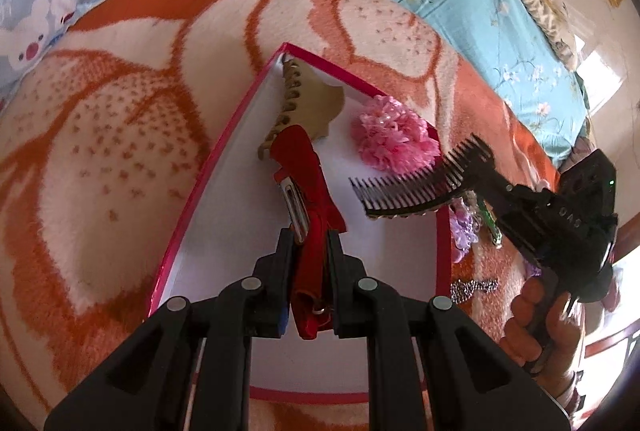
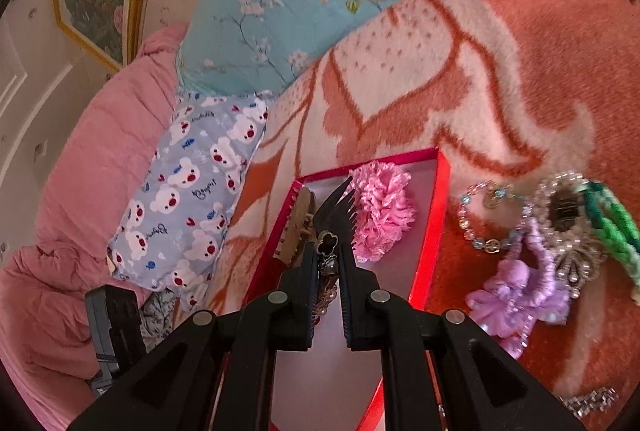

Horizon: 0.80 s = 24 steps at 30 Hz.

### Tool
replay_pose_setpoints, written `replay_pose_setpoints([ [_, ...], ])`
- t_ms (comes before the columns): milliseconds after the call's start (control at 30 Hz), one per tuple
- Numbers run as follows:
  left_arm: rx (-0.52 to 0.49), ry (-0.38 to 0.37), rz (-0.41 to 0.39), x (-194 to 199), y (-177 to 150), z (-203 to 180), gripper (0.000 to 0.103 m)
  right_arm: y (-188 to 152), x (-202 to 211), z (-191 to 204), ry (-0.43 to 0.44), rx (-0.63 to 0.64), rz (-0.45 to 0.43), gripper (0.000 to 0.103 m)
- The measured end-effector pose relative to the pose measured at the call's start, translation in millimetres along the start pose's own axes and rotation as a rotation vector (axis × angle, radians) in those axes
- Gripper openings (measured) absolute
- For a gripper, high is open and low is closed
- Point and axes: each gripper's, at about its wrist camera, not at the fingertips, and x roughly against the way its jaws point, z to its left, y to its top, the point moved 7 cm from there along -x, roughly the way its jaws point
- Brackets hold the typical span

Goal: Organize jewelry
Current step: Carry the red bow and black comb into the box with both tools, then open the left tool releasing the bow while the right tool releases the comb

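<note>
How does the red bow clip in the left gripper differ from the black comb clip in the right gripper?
The red bow clip is fabric with a metal clasp; the black comb clip is toothed, with beaded trim on its spine.

The bow clip hangs between the left gripper fingers, pointing into the red-rimmed box; the comb clip juts sideways from the right gripper, over the box's right side.

Both are hair accessories, each clamped in a gripper above the box.

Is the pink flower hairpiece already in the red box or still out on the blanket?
In. The pink flower hairpiece lies on the white floor of the red box, near its far corner, inside the rim.
</note>
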Motion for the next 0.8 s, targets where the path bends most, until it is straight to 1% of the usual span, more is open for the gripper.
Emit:
replay_pose_setpoints([
  [200, 0.003, 0.005, 0.008, -5, 0, 4, 0.013, -1, -24, -16, -0.002, -0.011, 0.044, 0.010],
  [367, -0.006, 0.016, 0.021, -10, -2, 5, 0.013, 1, -32, -29, -0.028, -0.019, 0.057, 0.014],
  [500, -0.005, 0.029, 0.030, -13, -3, 8, 0.013, 2, -37, -32, -0.039, -0.014, 0.062, 0.014],
  [700, -0.002, 0.043, 0.038, -15, -4, 11, 0.016, 2, -41, -28, -0.108, 0.045, 0.073, 0.016],
  [800, -0.009, 0.065, 0.044, -17, -4, 12, 0.021, 2, -40, -26, -0.138, 0.069, 0.073, 0.017],
])
